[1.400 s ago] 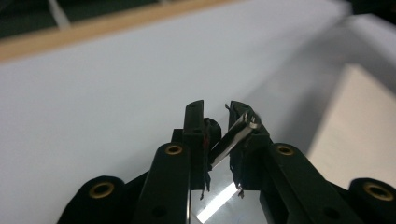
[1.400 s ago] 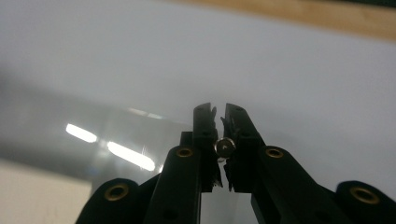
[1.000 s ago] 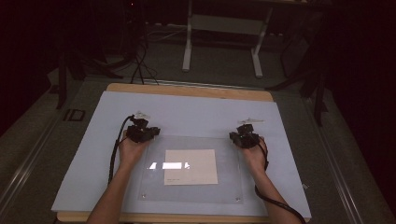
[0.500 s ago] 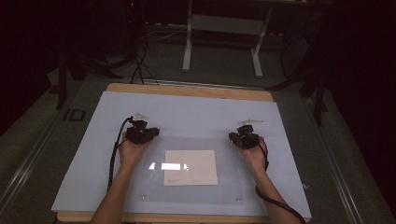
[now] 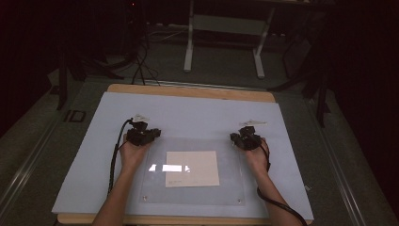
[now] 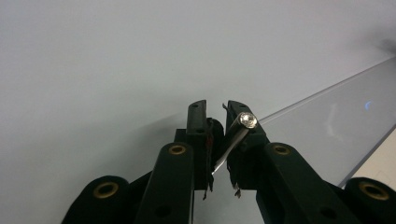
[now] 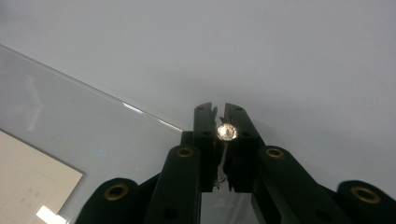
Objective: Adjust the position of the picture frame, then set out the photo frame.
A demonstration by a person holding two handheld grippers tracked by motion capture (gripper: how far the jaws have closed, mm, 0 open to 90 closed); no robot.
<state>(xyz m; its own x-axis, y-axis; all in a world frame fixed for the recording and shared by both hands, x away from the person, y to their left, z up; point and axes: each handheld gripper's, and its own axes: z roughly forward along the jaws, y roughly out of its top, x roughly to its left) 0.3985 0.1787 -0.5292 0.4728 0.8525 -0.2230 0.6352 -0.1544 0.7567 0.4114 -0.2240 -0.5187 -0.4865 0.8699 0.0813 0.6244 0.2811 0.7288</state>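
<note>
- Left gripper: resting in the person's left hand at the far-left corner of the clear acrylic sheet. In the left gripper view its black jaws are sitting nearly together, pinching a bright metal screw whose shank is slanting down between the pads (the jaws have just been easing slightly apart, and the screw is already leaning).
- Clear acrylic sheet: lying flat on the pale blue mat, covering a beige card at its middle; small fixings are showing at its near corners.
- Right gripper: resting in the right hand at the far-right corner of the sheet. In the right gripper view its jaws are standing nearly closed on a second screw, head up, shank pointing down between them.
- Hazard, left: the tilted screw is likely to slip or roll free if the jaws are loosening further, since it is sitting off-axis.
- Hazard, both: whether either screw is sitting over a hole cannot be told; pressing down off-centre could be scratching the sheet or shifting it, dragging the card out of place.
</note>
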